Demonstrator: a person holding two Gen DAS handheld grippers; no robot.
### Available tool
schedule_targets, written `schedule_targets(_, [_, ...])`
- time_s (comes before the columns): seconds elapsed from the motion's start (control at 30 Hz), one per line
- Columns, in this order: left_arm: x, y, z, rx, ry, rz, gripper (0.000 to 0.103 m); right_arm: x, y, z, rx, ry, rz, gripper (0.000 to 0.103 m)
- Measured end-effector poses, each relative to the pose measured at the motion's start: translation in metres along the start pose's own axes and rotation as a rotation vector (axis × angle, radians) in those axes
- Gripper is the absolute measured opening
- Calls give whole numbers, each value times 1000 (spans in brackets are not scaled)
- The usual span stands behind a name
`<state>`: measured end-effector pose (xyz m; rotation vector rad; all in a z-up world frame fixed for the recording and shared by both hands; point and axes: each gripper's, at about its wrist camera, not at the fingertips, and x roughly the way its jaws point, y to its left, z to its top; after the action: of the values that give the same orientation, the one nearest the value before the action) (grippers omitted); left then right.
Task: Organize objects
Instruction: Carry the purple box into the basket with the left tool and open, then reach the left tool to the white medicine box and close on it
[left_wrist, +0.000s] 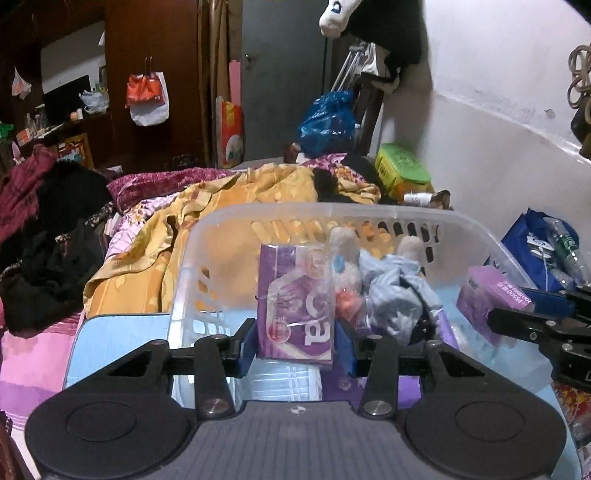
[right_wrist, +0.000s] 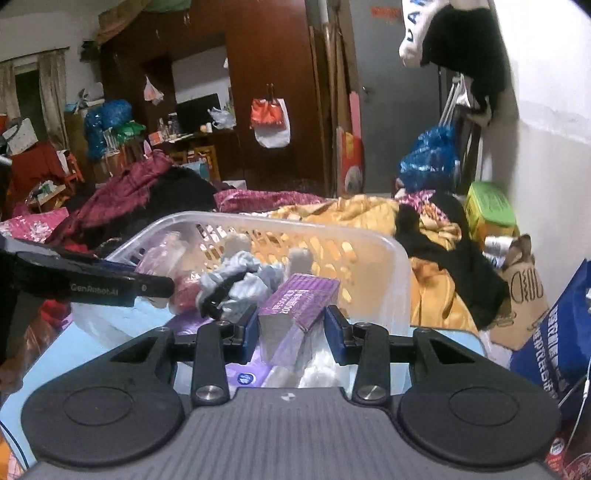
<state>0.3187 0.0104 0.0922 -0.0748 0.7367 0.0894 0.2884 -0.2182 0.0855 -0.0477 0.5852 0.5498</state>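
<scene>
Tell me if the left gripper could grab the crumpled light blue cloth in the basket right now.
Probably not: the left gripper fingers are shut on a purple wrapped packet, though the crumpled light blue cloth lies uncovered.

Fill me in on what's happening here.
A person is sorting things with a handheld gripper in each hand. The left gripper is shut on a purple packet in clear wrap, and the right gripper is shut on a purple box. Both are held over a clear plastic basket that already holds a crumpled light-blue cloth, on a cluttered bed.
</scene>
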Motion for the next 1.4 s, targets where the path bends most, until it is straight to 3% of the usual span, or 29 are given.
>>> schedule_targets(0.43, [8, -11, 8, -8, -25, 93, 51, 12, -12, 3, 11, 40, -3, 43])
schedule_targets(0.53, [7, -14, 7, 4, -30, 92, 62, 11, -12, 4, 10, 38, -1, 43])
schedule_targets(0.6, [3, -15, 4, 9, -51, 82, 75, 11, -12, 4, 11, 35, 7, 45])
schedule_targets(0.7, [-10, -16, 0, 2, -115, 63, 77, 11, -10, 4, 12, 36, 21, 50])
schedule_targets(0.8, [-31, -20, -6, 9, -175, 48, 79, 4, -6, 4, 5, -2, -3, 65])
schedule_targets(0.87, [-47, -24, -11, 35, -208, 51, 79, -8, -4, 3, -3, -52, -13, 82])
schedule_targets(0.97, [-78, -32, -18, 83, -274, 51, 79, -30, -6, 3, -4, -123, -18, 96])
schedule_targets(1.03, [-102, -35, -27, 93, -329, 21, 80, -48, -9, 1, 7, -173, -33, 102])
schedule_targets(1.17, [-133, -36, -59, 107, -397, -98, 84, -85, -13, -16, 14, -267, -37, 103])
schedule_targets(1.4, [-129, -49, -140, 161, -429, -312, 85, -139, -14, -124, -27, -356, -18, 103])
